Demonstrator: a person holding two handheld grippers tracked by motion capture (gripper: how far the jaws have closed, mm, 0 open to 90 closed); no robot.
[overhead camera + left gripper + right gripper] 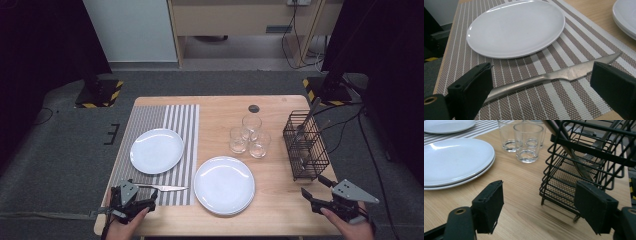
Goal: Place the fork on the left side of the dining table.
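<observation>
A table knife [554, 76] lies flat on the striped placemat [579, 42], just in front of the white plate [516, 27]. The left gripper [134, 200] hovers at the knife handle, fingers wide and not pressing it. The right gripper [320, 192], fingers apart and empty, sits well to the plate's right, near the wire cutlery basket [305, 145].

The knife [554, 76] handle's end was hidden behind the left tool's [541, 87] jaw; the stacked plates [625, 17] were cut off at the frame's right edge.
</observation>
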